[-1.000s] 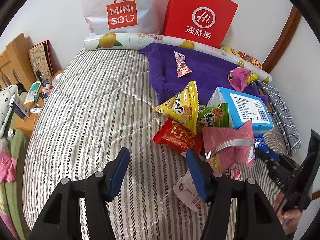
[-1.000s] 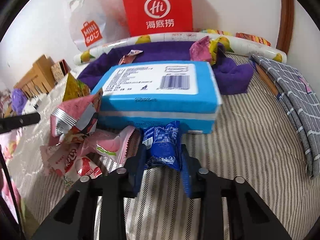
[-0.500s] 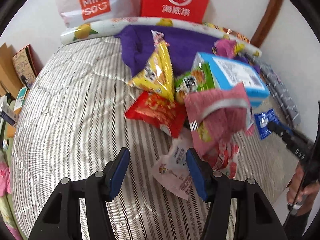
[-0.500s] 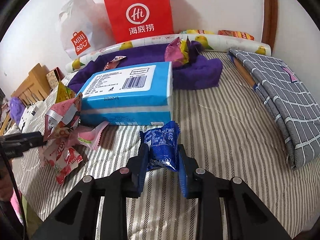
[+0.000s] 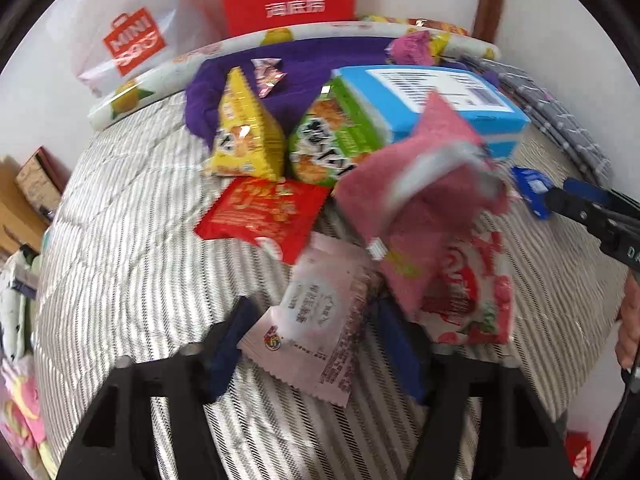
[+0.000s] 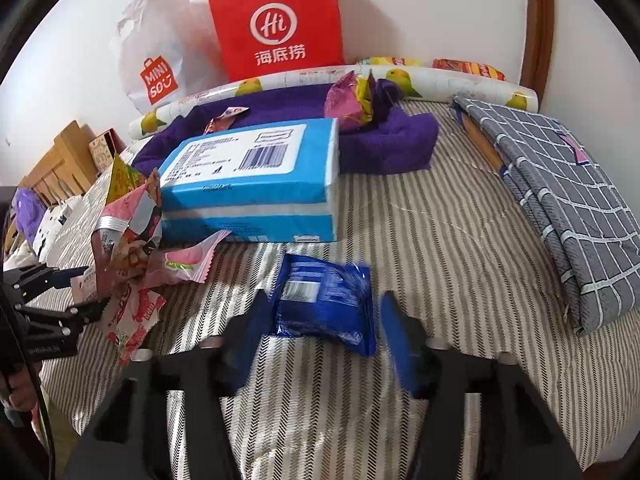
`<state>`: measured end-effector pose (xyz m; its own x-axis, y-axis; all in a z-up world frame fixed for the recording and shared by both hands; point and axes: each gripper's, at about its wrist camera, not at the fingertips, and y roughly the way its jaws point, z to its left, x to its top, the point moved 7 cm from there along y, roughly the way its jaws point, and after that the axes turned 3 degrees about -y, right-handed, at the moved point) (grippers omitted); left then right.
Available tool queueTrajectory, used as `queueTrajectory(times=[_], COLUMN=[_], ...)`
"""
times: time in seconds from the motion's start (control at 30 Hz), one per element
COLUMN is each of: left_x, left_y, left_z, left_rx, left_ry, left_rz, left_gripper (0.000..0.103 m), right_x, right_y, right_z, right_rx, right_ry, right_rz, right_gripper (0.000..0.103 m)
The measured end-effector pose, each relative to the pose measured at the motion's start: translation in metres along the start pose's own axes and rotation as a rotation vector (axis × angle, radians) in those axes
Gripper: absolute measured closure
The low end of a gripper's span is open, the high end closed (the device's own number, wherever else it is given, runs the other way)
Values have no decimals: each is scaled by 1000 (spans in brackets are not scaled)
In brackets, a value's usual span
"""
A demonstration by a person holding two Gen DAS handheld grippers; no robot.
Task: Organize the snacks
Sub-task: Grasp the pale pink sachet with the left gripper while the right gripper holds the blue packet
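Bright, even light; fisheye-bent edges, motion blur up close.

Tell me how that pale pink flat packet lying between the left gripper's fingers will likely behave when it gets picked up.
The pale pink packet looks thin and flat with crimped edges, so it will probably flop or bend. It seems light, likely lifting easily. Its glossy film may slip, and the left gripper, jaws closing around it, may drag the strawberry-print packet that seems to touch it.

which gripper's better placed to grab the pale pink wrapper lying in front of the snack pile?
Left. The left gripper already straddles the pale pink wrapper, with its jaws closing around it. The right gripper is opening over the blue packet, off to the side by the blue box.
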<state>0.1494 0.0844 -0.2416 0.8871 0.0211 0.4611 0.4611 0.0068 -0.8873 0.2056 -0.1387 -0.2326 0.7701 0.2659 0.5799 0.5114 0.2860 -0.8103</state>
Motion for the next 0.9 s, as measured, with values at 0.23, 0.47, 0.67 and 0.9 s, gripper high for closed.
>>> queueTrajectory(times=[0.23,0.47,0.67,0.9], left_x=[1,-7,-6,-1], left_y=[-8,-16,-29,-49], left_z=[10,30,41,41], left_rx=[-16,-36,-43,-71], left_ry=[-26,-102,-132,-146], left_rz=[-8,-8,-32,-81], left_gripper=[71,71,71,71], right_x=[5,1,1,6], right_y=[-3,29,22,-8], right_z=[0,7,11,12], right_rx=[7,-134,-105,-60], right_ry=[32,-9,-21,4], right_rz=[-13,53,43,7], right_gripper=[19,36,57,57])
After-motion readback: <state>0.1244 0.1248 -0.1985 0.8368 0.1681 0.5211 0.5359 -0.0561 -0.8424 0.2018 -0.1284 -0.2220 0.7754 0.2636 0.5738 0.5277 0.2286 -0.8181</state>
